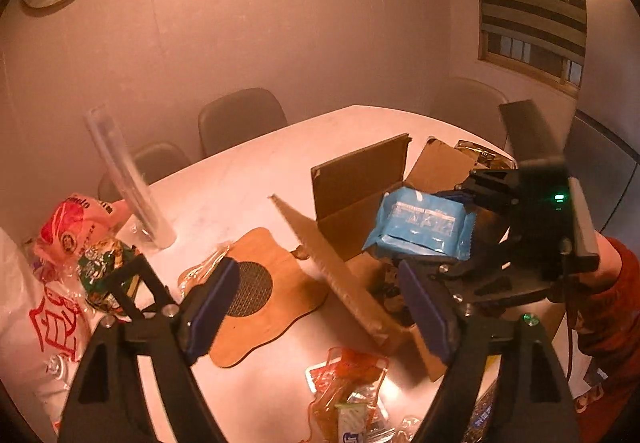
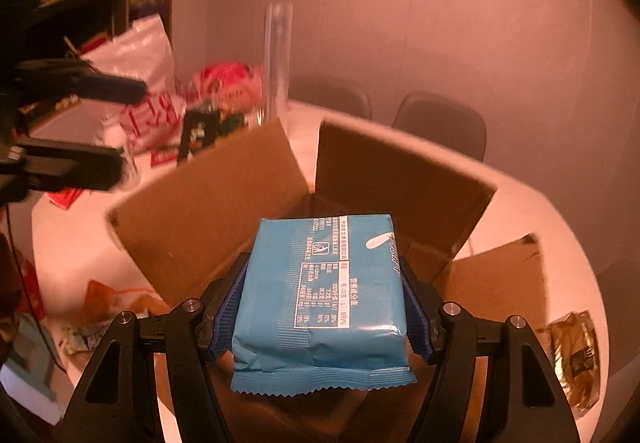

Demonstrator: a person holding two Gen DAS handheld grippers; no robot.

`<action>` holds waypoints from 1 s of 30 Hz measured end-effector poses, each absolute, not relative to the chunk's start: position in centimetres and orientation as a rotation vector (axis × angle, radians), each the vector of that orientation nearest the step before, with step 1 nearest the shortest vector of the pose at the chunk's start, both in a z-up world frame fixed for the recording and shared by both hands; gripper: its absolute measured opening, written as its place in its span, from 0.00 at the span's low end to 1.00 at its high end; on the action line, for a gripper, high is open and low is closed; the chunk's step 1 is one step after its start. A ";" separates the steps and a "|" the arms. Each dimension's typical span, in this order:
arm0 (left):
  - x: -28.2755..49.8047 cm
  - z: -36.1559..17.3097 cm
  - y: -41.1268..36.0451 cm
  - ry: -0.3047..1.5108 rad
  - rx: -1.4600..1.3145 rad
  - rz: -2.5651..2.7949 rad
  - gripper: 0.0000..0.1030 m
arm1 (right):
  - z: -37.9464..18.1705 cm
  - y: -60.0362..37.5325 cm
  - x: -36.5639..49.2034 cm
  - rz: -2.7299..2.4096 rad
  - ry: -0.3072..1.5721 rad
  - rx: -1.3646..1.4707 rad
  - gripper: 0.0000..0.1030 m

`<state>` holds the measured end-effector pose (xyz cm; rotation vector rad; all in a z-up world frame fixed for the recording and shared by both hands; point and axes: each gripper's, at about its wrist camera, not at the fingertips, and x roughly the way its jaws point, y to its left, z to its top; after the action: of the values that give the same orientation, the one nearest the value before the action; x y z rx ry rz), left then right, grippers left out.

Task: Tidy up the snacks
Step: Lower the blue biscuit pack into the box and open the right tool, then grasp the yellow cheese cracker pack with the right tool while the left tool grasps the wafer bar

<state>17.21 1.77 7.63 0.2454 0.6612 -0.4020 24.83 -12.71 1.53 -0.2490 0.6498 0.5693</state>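
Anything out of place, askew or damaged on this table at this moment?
Nothing looks damaged or spilled. The right gripper holds a blue snack packet over the open cardboard box, whose flaps splay outward. A clear plastic tube leans in the left view, but that may be fisheye distortion.

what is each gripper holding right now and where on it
Right gripper clamps the blue rectangular foil snack pack by its two long sides, above the open cardboard box. Left gripper is open, empty.
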 end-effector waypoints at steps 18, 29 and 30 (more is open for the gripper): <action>16.3 6.3 2.5 0.669 0.240 -0.369 0.80 | 0.4 -13.6 24.3 0.533 0.706 -0.230 0.63; 11.5 7.0 4.5 0.592 0.173 -0.346 0.90 | 4.8 -16.4 16.2 0.573 0.480 -0.086 0.77; 11.1 6.9 4.8 0.587 0.166 -0.342 0.91 | 4.9 -16.6 15.1 0.575 0.469 -0.076 0.77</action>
<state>11.05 4.75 6.89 0.1665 0.5870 -0.3424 15.12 -16.63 4.85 -0.0760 0.4687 0.5752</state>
